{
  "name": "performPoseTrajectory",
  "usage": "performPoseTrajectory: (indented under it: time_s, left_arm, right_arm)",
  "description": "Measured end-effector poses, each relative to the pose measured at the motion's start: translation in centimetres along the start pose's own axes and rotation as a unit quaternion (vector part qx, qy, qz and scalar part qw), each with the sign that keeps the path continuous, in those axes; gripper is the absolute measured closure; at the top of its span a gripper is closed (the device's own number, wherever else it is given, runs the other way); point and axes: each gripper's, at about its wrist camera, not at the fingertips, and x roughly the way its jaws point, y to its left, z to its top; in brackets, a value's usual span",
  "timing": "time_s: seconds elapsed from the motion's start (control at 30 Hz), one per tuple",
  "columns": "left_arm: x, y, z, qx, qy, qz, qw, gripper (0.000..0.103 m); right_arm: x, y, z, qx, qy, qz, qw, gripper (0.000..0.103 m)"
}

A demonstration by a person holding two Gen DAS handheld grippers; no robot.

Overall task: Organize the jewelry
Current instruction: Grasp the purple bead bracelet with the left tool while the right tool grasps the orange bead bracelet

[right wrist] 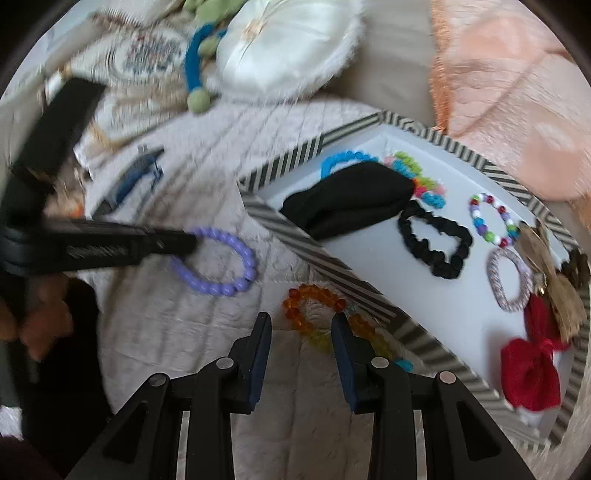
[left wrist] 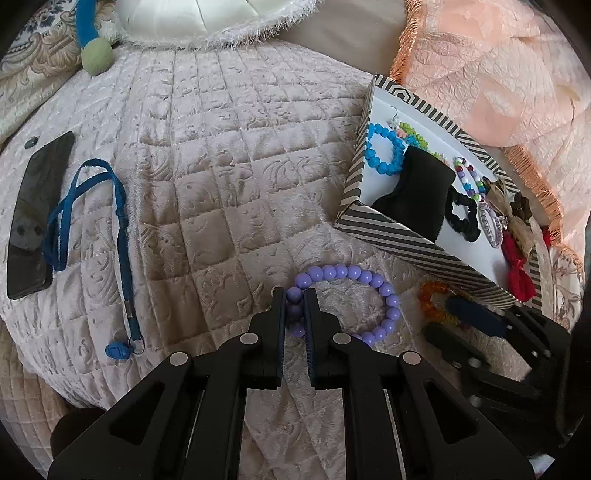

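Note:
A purple bead bracelet [left wrist: 354, 291] lies on the quilted bedspread; it also shows in the right wrist view [right wrist: 221, 258]. My left gripper [left wrist: 295, 306] is shut on its left side, still on the quilt. An orange-and-yellow bead bracelet [right wrist: 314, 310] lies beside the striped box [right wrist: 332, 262]. My right gripper [right wrist: 301, 332] is open, its fingers either side of that bracelet. The box [left wrist: 388, 229] holds a blue bracelet [left wrist: 384, 147], a black pouch [left wrist: 417, 188], a black scrunchie [right wrist: 436, 240], a multicolour bracelet [right wrist: 491, 218] and a red bow [right wrist: 532, 369].
A black phone [left wrist: 37, 210] and a blue lanyard [left wrist: 118, 229] lie on the quilt at the left. A white round cushion [left wrist: 207, 18] and a peach fringed cushion [left wrist: 498, 74] sit behind. A green-and-blue soft toy [left wrist: 94, 48] lies at the back left.

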Motion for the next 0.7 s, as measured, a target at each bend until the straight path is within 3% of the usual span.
performPoseTrajectory:
  time_s: [0.1,0.17,0.43,0.7]
  left_arm:
    - [0.0,0.1,-0.1,0.001,0.002,0.000,1.0000,0.095]
    - [-0.1,0.0,0.0,0.001,0.002,-0.002,1.0000,0.095]
    - [-2.3,-1.9,0.5,0.021,-0.017,-0.017,0.9995,0.095]
    - [-5.5,-5.2,1.6,0.053,-0.044,-0.030,0.9972,0.095]
  right_arm:
    - [0.3,-0.2,-0.3,-0.003,-0.005,0.004,1.000,0.080]
    - [0.0,-0.7,-0.5,0.013,-0.008,0.014,1.000,0.094]
    - [-6.0,-3.7,-1.9,0.113,-0.082,0.094,0.986,0.094]
    - [-11.4,-5.3,-1.8,0.153,-0.140,0.108,0.972,0.094]
